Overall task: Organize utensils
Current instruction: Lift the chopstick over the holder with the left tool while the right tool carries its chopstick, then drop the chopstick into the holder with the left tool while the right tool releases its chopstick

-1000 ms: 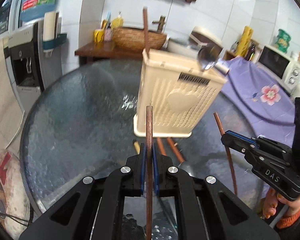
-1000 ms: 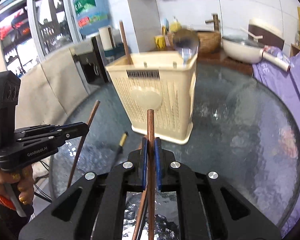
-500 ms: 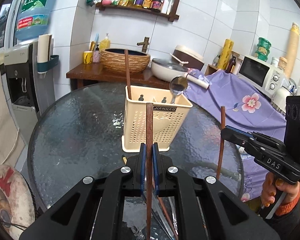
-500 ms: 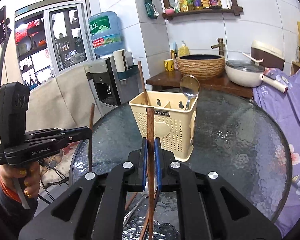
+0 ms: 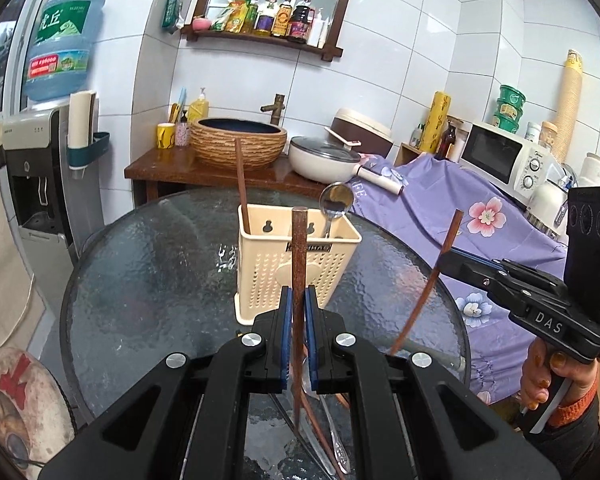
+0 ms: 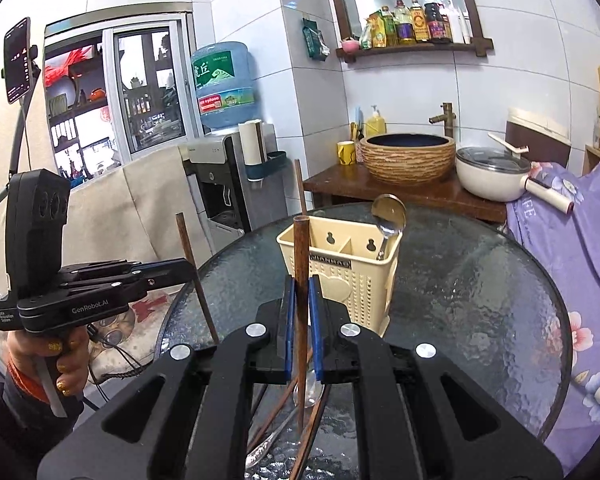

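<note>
**Two chopsticks being carried, one per gripper**

A slim, stiff, light brown wooden chopstick is being pinched mid-shaft by the closed left gripper; another by the closed right gripper, before the cream perforated plastic utensil holder. Slippage is being judged likely.

Our right gripper clamps a brown chopstick upright; cream utensil holder just beyond our fingertips.

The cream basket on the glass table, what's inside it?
Inside the cream basket: one brown chopstick standing in one end compartment, a metal spoon bowl-up in the other. Their lower ends, and the basket floor, are hidden by its walls.
</note>
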Tool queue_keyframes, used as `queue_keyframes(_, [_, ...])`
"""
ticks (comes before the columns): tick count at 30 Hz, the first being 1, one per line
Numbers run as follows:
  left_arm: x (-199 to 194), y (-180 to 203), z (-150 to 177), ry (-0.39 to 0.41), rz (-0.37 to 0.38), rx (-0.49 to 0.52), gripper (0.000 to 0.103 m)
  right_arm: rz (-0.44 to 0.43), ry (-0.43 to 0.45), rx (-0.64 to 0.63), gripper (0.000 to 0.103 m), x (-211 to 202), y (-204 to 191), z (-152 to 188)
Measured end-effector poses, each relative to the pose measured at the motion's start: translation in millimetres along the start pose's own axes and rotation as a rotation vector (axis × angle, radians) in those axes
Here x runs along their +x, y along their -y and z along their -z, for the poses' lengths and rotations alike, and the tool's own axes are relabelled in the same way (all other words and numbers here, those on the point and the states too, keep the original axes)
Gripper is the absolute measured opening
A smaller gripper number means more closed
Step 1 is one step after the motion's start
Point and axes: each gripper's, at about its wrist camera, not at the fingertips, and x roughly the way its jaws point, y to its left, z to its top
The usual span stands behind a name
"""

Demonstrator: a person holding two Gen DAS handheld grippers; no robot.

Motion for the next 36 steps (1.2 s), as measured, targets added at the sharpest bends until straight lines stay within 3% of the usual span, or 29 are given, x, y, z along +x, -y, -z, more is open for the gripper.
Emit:
queue_keyframes(7, [-5,6,-27,0.023,0.016,0.029,0.006,-0.024,0.031,-0.001,0.008,-1,-1,-33])
queue_keyframes(13, [-11,10,-86,0.08,0.002,0.043,0.006,-0.018,0.073,-0.005,0.008,2,3,-90])
queue_keyframes(18, [-10,12,-139,0.131,-0.041,0.035,0.006,0.045,0.13,-0.023,0.008,2,6,-144])
queue_keyframes(23, [5,9,-170,0.15,-0.073,0.007,0.006,0.118,0.18,-0.031,0.008,11,10,-178])
queue_keyframes(28, [34,4,-167,0.145,-0.119,-0.013,0.006,0.171,0.167,-0.032,0.008,39,18,-167])
queue_keyframes(36, [86,-16,-120,0.048,-0.143,-0.059,0.006,0.173,0.059,0.007,0.008,92,35,-114])
